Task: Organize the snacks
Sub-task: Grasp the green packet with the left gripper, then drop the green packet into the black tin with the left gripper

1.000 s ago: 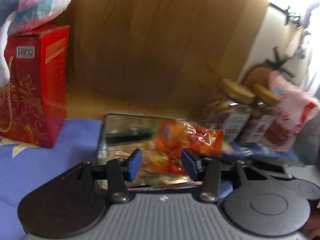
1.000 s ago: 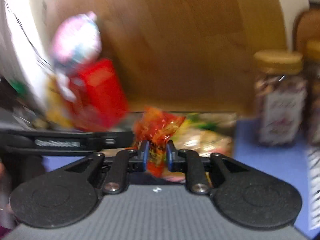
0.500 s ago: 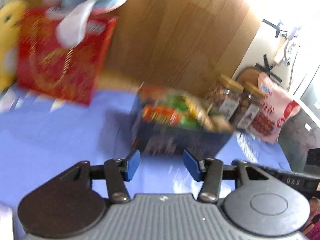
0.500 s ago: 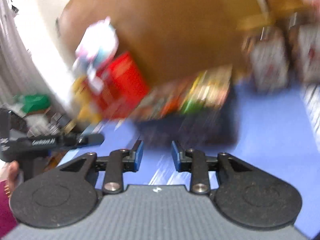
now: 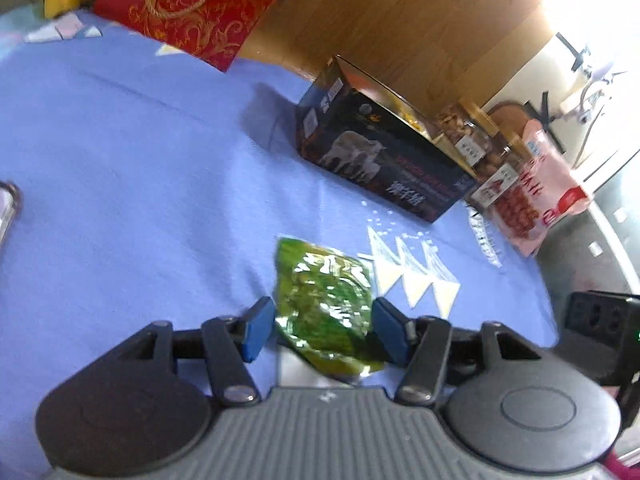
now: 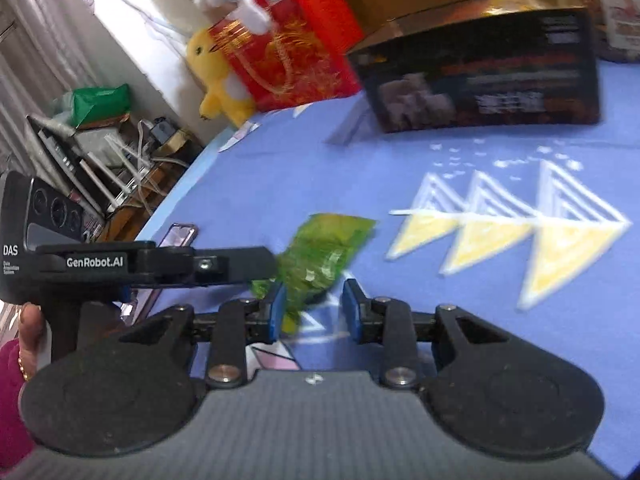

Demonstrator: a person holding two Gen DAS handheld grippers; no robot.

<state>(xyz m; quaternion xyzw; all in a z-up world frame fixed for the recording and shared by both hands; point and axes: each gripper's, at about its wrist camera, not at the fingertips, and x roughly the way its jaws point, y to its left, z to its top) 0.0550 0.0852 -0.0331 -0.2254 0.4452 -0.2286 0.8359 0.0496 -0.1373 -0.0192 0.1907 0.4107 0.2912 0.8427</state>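
Note:
A green snack packet (image 5: 326,300) lies on the blue tablecloth (image 5: 140,160). My left gripper (image 5: 322,330) is open, its blue pads on either side of the packet. In the right wrist view the same packet (image 6: 324,250) lies ahead of my right gripper (image 6: 314,310), which is open and empty, with the left gripper's body (image 6: 152,262) reaching in from the left. A dark snack box (image 5: 380,152) with packets inside stands further back; it also shows in the right wrist view (image 6: 480,76).
A red gift bag (image 5: 192,4) and a yellow plush toy (image 6: 218,76) stand at the back left. Nut jars (image 5: 468,140) and a pink snack bag (image 5: 532,196) stand right of the box. A phone (image 6: 176,236) lies near the table's left edge.
The right gripper let go of the orange packet over the box and opened. Both grippers pulled back from the box and dropped to the green packet on the cloth.

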